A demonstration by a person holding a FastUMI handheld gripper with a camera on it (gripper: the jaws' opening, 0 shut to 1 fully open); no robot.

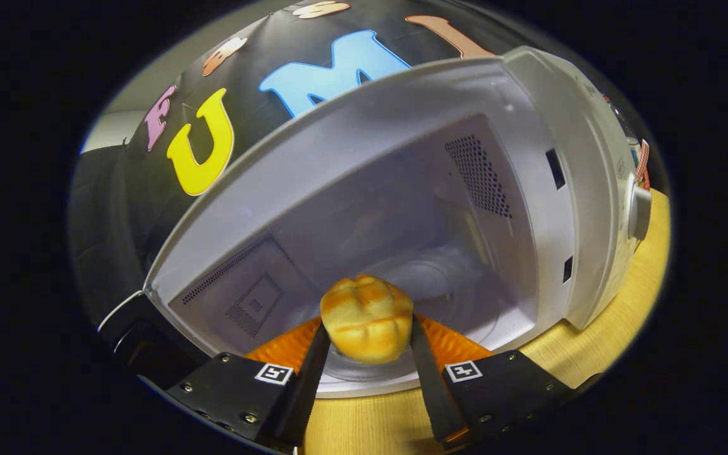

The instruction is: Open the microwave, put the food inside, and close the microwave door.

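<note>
A golden bread roll (367, 325) is pinched between both fingers of my gripper (367, 335), which is shut on it. The roll hangs at the mouth of the white microwave (541, 114), whose cavity stands open right ahead. Its glass turntable (427, 284) lies inside, just beyond and below the roll. The inner walls show perforated vent panels on both sides. The door itself is hidden, off past the dark left side.
The microwave stands on a light wooden table (629, 303) that runs under the fingers and off to the right. A control knob (639, 212) sticks out of the microwave's front panel on the right. A thin white cable (117, 309) hangs at the left.
</note>
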